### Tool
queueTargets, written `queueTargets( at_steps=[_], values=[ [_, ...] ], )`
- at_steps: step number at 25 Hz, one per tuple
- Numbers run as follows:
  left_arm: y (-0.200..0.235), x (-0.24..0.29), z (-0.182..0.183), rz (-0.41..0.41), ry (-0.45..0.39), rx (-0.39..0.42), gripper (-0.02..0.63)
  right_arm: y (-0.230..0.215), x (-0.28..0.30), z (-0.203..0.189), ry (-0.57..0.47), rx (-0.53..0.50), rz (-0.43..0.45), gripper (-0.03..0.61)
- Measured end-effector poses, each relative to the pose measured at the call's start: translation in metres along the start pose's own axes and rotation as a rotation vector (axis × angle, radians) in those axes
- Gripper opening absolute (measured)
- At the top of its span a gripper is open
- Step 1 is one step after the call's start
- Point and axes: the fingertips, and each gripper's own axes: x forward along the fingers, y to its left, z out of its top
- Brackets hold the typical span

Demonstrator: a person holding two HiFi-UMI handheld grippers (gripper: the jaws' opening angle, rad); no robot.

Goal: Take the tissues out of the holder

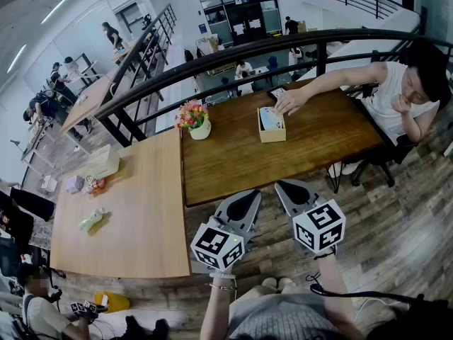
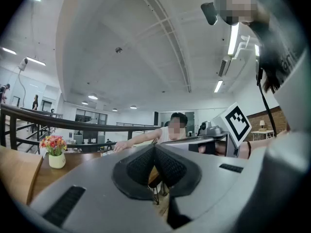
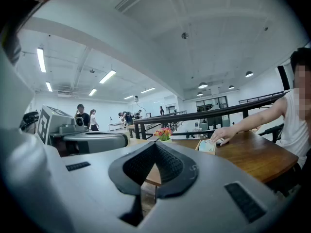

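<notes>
Tissue holder, open top upward

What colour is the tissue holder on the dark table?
The tissue holder is pale tan; best in head view.

Wooden tables, black railing, plank floor

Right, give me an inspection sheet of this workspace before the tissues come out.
Surface: dark wooden table mostly bare; light table adjoins on the left.
Job's things: tissue holder upright on the dark table, tissues inside; a seated person's hand just beyond it.
Clutter: flower pot on the dark table; box and small packets on the light table.
Grippers: left hand-held gripper and right hand-held gripper both shut, empty, short of the table.
Cables: black cable trailing near the right hand-held gripper.
Surroundings: railing behind, people beyond.
</notes>
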Motion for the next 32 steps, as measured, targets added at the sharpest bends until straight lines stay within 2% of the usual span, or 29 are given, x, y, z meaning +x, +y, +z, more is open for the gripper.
queueTargets(
  at_steps=[22, 28, 32],
  values=[
    [0.007, 0.018, 0.001, -0.013, -0.003, 0.001, 0.008, -0.018, 0.004, 0.001, 0.007, -0.012, -0.020, 0.012],
    [0.006, 0.030, -0.006, -0.018, -0.002, -0.001, 0.008, -0.035, 0.002, 0.001, -0.026, 0.020, -0.017, 0.012],
    [0.008, 0.028, -0.008, 0.010, 0.005, 0.000, 0.008, -0.038, 0.005, -0.003, -0.024, 0.050, -0.001, 0.012]
  ],
)
